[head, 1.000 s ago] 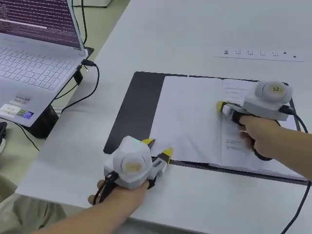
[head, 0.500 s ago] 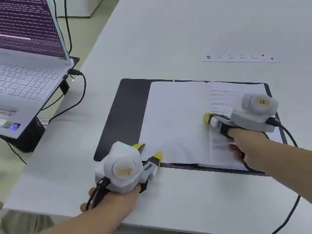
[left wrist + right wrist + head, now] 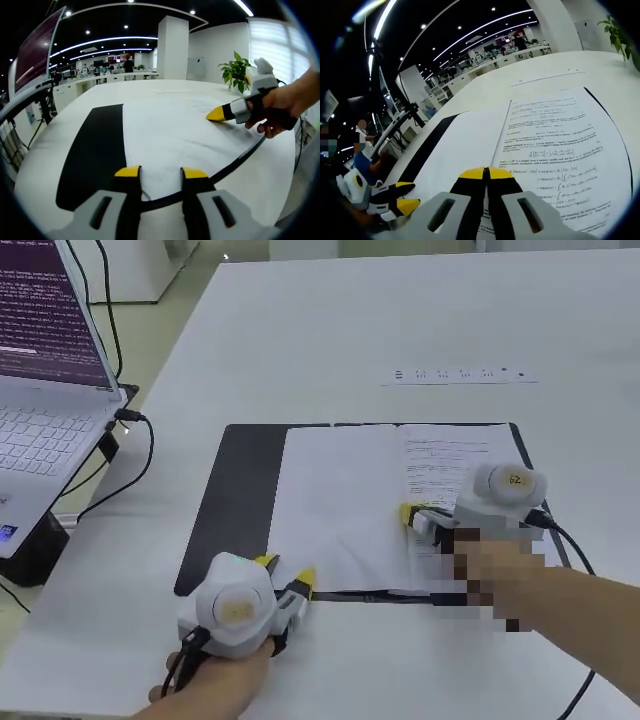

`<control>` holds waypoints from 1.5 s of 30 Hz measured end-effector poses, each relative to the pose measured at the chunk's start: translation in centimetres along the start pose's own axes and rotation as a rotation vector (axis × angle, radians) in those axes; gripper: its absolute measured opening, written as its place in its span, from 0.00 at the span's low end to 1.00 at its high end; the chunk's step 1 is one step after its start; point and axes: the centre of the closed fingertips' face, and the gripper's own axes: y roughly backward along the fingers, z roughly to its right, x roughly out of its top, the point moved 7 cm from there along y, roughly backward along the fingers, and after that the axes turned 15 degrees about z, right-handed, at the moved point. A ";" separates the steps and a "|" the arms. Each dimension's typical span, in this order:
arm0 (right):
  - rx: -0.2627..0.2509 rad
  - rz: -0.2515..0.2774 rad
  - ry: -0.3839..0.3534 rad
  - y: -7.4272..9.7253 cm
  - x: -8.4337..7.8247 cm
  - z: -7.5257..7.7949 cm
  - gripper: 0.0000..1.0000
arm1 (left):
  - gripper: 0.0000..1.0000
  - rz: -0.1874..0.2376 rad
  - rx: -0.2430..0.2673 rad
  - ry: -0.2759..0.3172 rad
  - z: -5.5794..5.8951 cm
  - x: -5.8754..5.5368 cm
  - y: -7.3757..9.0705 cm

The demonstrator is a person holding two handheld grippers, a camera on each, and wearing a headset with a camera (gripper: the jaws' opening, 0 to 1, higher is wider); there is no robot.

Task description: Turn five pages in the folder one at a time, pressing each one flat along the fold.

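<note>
Workbench (image 3: 330, 330) in white spread wide beneath us, and broad bare tabletop lay beyond the folder (image 3: 235, 500) and off to its right. We saw the folder lying open and flat near the front edge of the bench, its black cover showing as a dark band along the left side. A laptop (image 3: 35, 370) stood open at the left edge of the bench, well apart from the folder.

Inside the folder, a blank page (image 3: 340, 500) lay over the left half and a printed page (image 3: 455, 460) over the right, the two meeting at the fold.

We held the right gripper (image 3: 408, 512) with its jaws closed together on nothing, its yellow tips down at the fold between the two pages. The left gripper (image 3: 287, 571) sat at the folder's near edge by the lower left corner of the blank page, its jaws apart and nothing between them.

A thin strip of markings (image 3: 458, 374) lay on the bench beyond the folder's far edge.
</note>
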 end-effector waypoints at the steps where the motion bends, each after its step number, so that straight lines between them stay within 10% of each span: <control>1: 0.000 0.002 -0.001 0.1 -0.1 0.0 0.00 | 0.30 0.000 0.000 0.001 0.0 0.0 0.0; 20: -0.002 0.017 -0.042 3.2 -2.2 -0.9 0.00 | 0.30 0.002 0.006 0.011 0.0 -0.1 0.0; 45: 0.114 -0.105 -0.052 8.1 -5.1 -3.4 0.00 | 0.30 -0.004 0.008 0.014 0.1 0.0 0.1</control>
